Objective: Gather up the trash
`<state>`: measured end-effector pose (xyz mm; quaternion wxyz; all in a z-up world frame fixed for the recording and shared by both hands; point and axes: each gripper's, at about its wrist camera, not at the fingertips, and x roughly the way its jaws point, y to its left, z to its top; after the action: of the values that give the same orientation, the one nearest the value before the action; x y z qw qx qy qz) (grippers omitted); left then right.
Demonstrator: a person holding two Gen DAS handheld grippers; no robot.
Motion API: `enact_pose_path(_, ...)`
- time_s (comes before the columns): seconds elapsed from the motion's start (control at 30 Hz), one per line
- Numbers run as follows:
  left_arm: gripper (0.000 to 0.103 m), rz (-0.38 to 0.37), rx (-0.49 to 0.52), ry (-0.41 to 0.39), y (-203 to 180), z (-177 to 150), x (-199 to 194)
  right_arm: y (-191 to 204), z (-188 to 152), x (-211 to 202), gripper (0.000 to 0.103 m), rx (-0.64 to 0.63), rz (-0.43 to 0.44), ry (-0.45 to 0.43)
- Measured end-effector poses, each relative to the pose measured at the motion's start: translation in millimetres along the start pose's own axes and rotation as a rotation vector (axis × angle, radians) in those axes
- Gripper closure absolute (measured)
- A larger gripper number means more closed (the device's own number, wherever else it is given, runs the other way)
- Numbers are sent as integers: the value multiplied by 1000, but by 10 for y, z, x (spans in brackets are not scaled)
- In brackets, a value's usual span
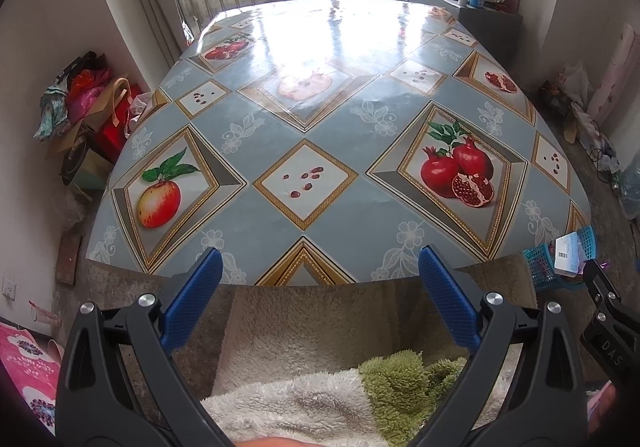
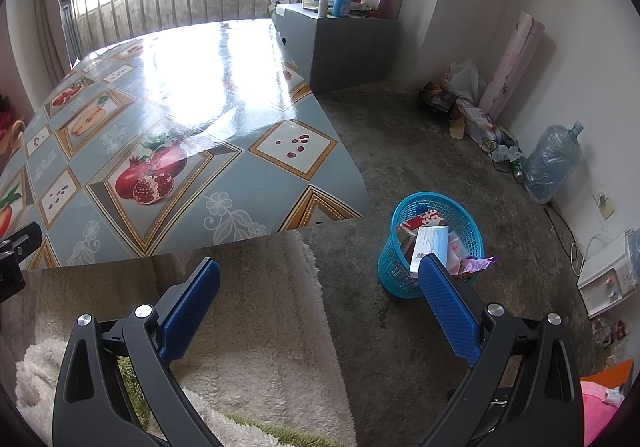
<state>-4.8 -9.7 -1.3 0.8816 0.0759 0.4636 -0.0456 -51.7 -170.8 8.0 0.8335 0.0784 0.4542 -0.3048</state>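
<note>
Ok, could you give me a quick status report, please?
Left tongs open, empty. Right tongs open, empty. Bin on floor, holding trash. Table shows no trash.

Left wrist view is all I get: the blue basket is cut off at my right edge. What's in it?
Observer: The blue basket stands on the concrete floor, with a white labelled box on top of a pile of wrappers.
Operator: Is it full?
Observer: Nearly; a purple wrapper hangs over its rim.
Operator: Is the right gripper holding anything?
Observer: No, the right gripper is open, with nothing between its blue pads.
</note>
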Motion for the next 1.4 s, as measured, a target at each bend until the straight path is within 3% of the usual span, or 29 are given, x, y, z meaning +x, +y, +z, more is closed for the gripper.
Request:
enact_pose_path(0.37, 9, -97, 44, -53, -351, 181, -223, -397, 131, -120, 6, 68, -55, -36)
enact_pose_path(0.6, 9, -140, 88, -53, -599, 117, -346, -604, 144, -166, 6, 72, -90, -45)
enact_pose_path(0.9, 9, -122, 118, -47, -739, 92, -372, -785, 129, -145, 6, 90, -109, -40)
enact_pose_path(1.07, 9, -110, 106, -50, -589, 294, -261, -843, 143, -135, 6, 92, -104, -44)
enact_pose_path(1.4, 9, -79, 71, -65, -429, 357, -266, -816, 160, -155, 6, 84, -48, -54)
